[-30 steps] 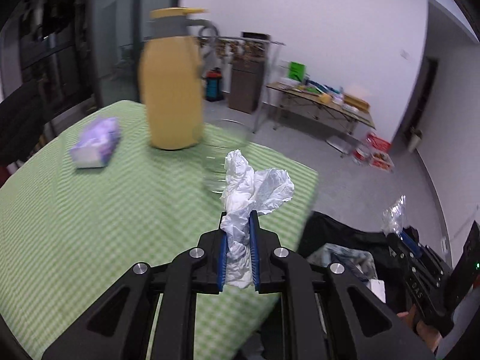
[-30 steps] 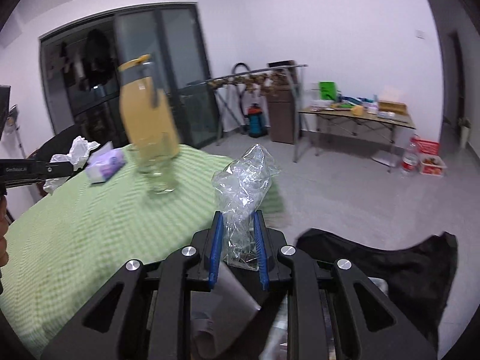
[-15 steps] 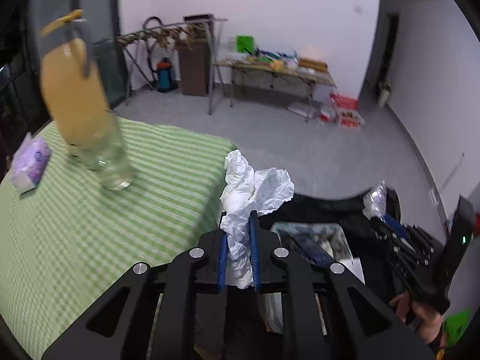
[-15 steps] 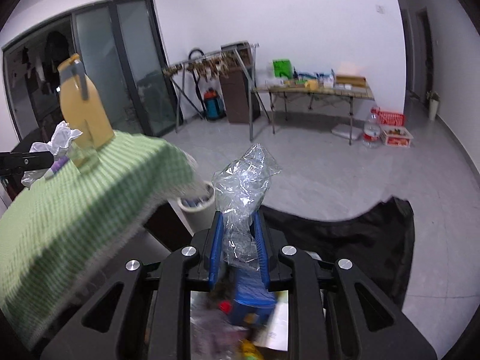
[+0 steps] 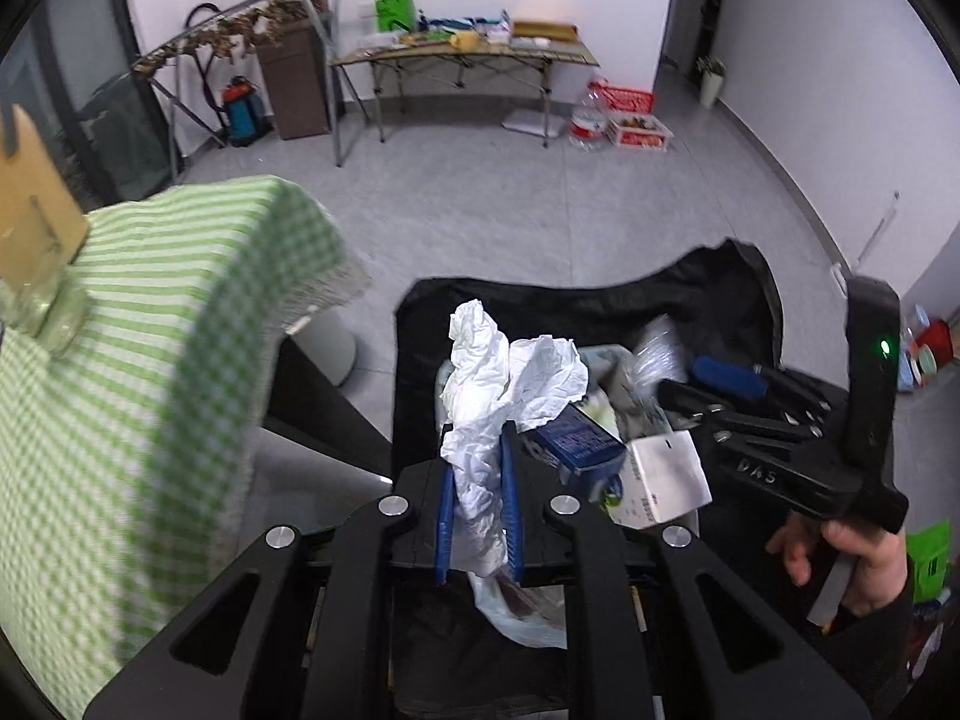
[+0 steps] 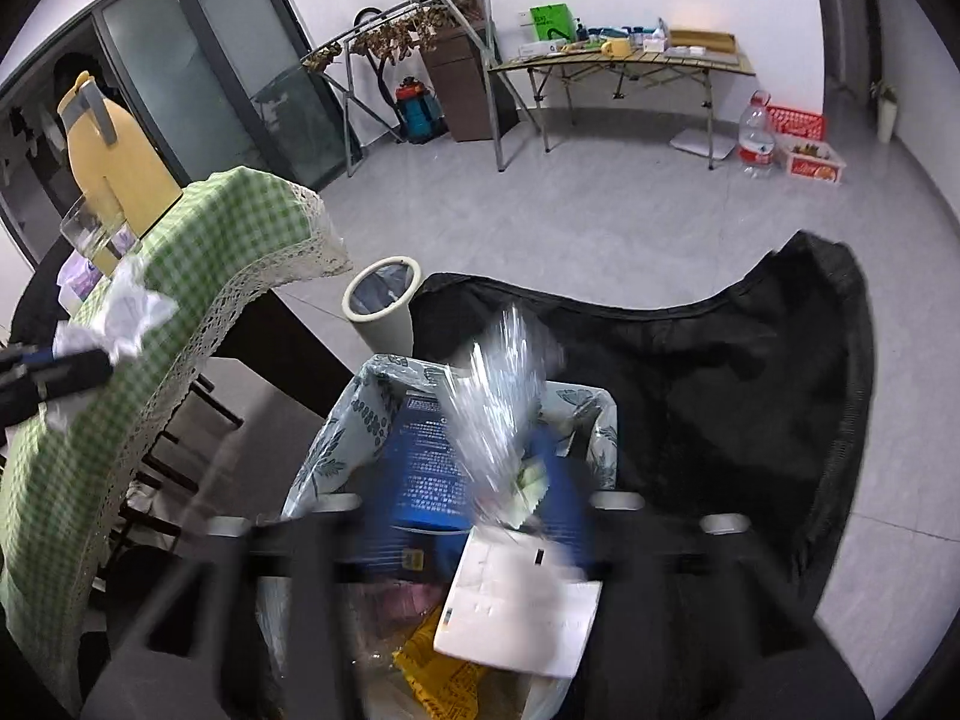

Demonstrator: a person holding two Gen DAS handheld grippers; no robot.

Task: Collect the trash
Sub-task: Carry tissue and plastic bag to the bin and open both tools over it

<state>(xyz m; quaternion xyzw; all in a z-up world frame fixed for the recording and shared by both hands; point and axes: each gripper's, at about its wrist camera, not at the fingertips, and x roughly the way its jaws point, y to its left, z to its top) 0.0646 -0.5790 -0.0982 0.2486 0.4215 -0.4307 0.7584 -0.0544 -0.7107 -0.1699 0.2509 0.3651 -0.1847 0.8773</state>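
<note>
Left tongs (image 5: 477,495) pinching crumpled tissue (image 5: 510,384), right tongs (image 6: 480,504) spreading around clear wrapper (image 6: 501,402), above bin rim (image 6: 384,369) beside tablecloth edge (image 6: 282,276).

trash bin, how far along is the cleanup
Done: the bin already holds a blue box and paper. In hand: the right gripper is opening, dropping clear plastic; the left gripper clamps a crumpled tissue. Left: drop that tissue in.

Green checked tablecloth (image 6: 198,252) with lace edging hangs over the table corner. Yellow jug (image 6: 114,162) on it, clear glass (image 6: 90,234) just in front. Far wall: folding table (image 5: 468,54) crowded with small items, brown cabinet (image 5: 294,84), drying rack (image 6: 396,30). Red basket (image 6: 795,120) on the grey floor.
</note>
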